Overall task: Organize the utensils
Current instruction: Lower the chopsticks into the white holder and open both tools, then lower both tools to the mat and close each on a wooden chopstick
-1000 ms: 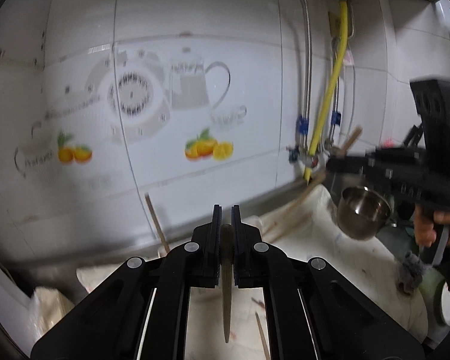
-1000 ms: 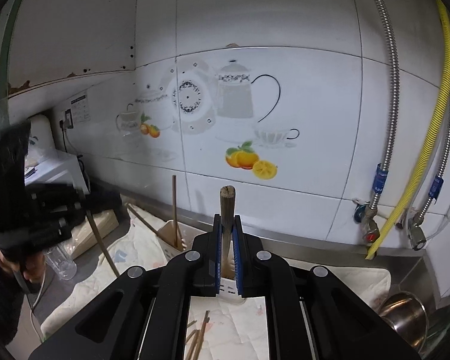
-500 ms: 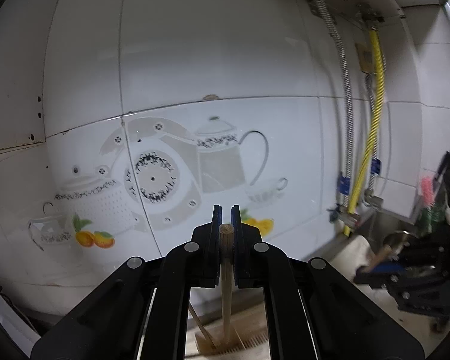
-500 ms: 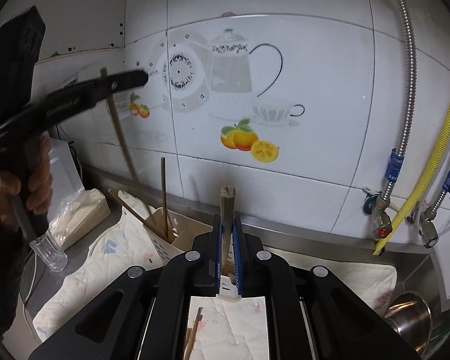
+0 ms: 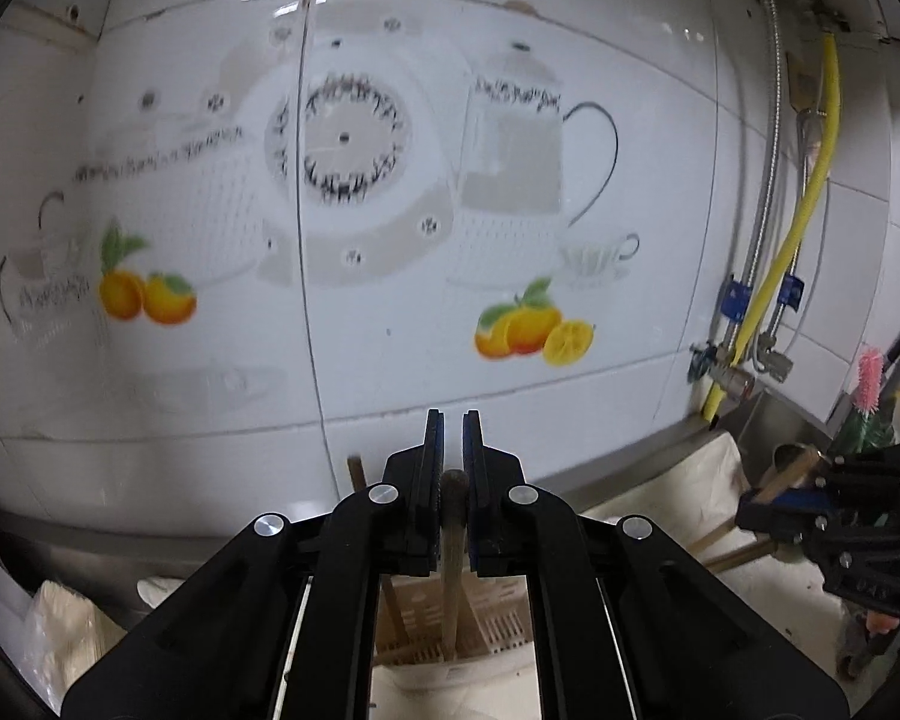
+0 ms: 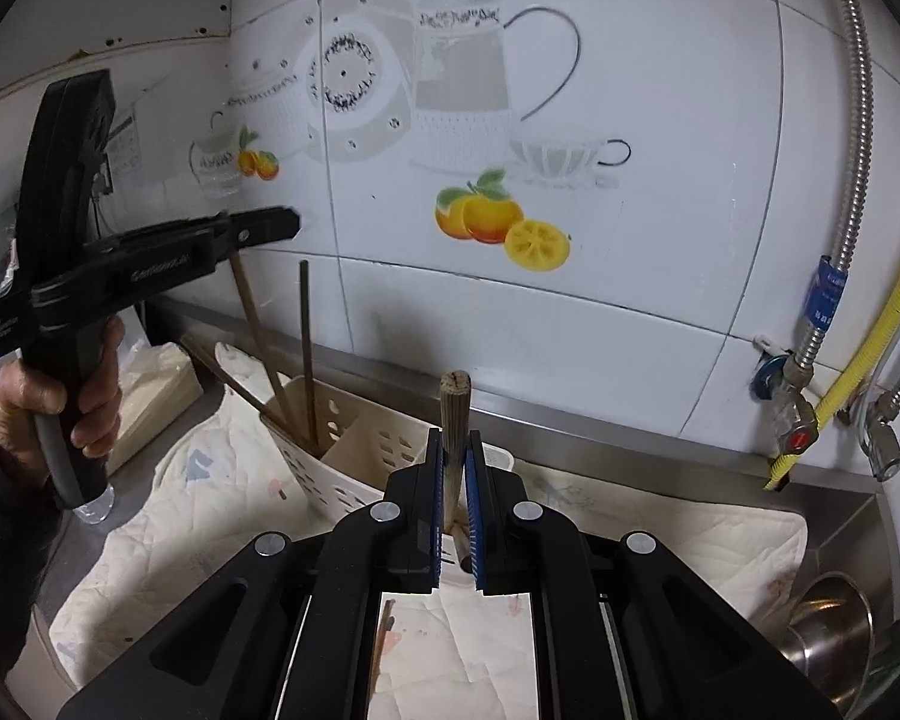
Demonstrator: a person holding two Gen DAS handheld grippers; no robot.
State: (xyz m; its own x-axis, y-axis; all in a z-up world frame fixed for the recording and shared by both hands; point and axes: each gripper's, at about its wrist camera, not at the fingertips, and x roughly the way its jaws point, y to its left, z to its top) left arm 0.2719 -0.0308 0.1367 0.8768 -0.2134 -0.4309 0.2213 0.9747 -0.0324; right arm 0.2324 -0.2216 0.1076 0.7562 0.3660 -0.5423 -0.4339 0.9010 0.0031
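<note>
Left gripper [image 5: 453, 468] clamping narrowly on a wooden chopstick [image 5: 452, 564], holding it upright with its lower end dipping into the cream slotted utensil holder [image 5: 498, 618] directly below. Right gripper [image 6: 455, 480] pinching a second, ribbed wooden chopstick [image 6: 453, 414], likewise upright, its top poking above the blue-padded fingers [image 6: 473, 516].

Standing behind both, a white tiled wall [image 6: 660, 192] printed with teapots, cups and oranges; running along its foot, a steel worktop [image 6: 630, 438] draped with a quilted cloth [image 6: 660, 534]. Hanging at the wall's right side, a yellow gas hose [image 6: 870, 360] and braided metal pipes with valves.

Sitting on the cloth toward the worktop's back edge, the utensil holder [image 6: 342, 456], split into compartments; leaning in its left compartment, several chopsticks [image 6: 307, 348]. Resting at the worktop's right end, a steel bowl [image 6: 828, 618]. Lying at the left end, a paper packet [image 6: 150, 390] and a clear glass [image 6: 93, 507].
</note>
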